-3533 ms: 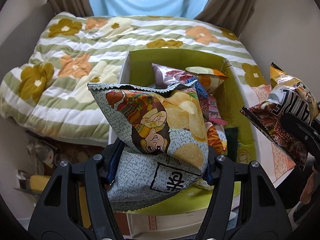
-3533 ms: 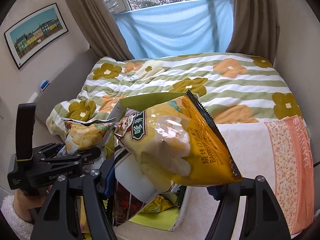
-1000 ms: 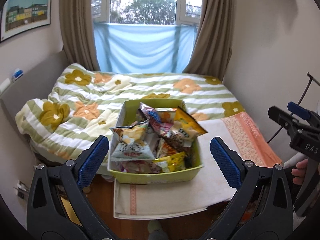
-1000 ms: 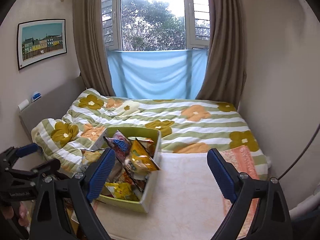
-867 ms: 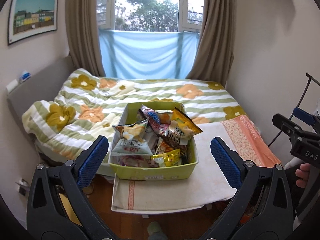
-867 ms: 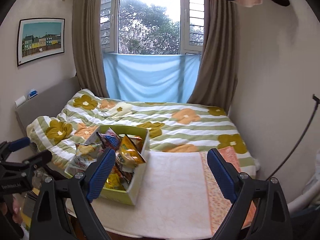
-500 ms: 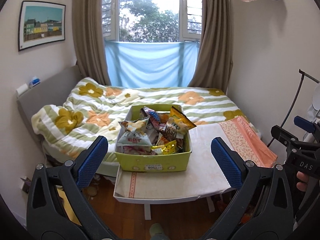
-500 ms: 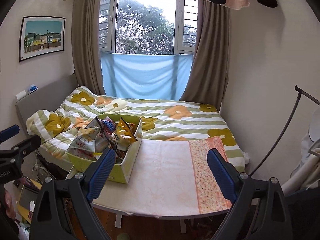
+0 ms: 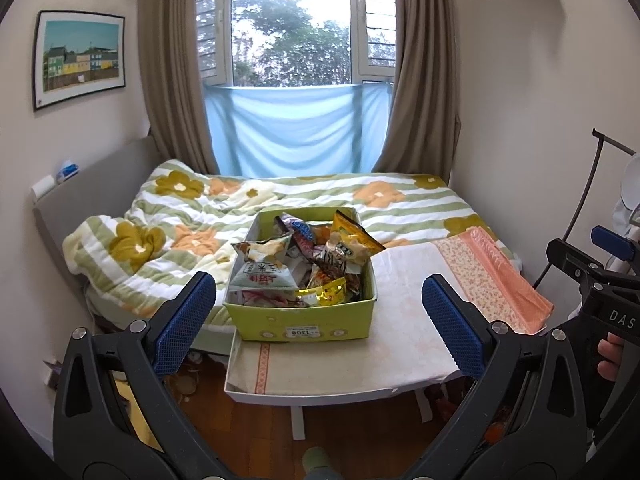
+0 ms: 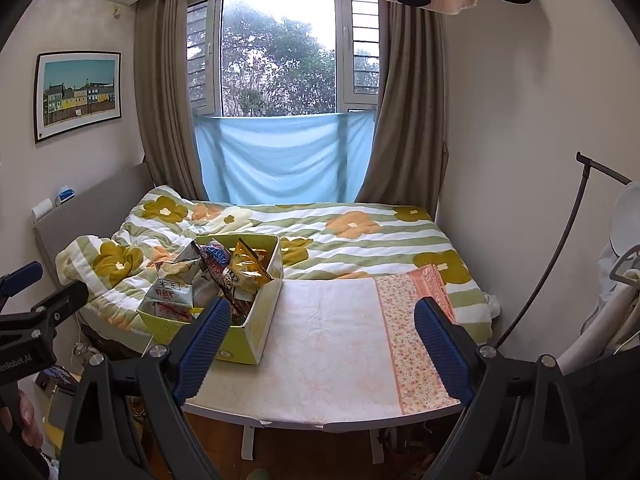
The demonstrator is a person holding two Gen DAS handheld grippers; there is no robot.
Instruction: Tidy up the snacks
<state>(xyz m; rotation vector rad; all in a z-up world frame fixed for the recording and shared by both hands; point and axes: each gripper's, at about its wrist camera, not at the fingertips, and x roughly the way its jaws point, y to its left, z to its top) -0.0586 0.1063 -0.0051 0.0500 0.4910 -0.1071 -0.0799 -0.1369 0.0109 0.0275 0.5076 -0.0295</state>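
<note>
Left wrist: crinkly foil snack bags (image 9: 304,264) fill rect. cardboard box (image 9: 304,322).

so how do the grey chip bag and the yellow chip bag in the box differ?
The grey chip bag sits at the box's front left, its printed face turned toward the camera; the yellow chip bag sits further back on the right, tilted, with one corner sticking out over the rim. Both are sealed, puffed, and piled with other snacks in the green box.
</note>
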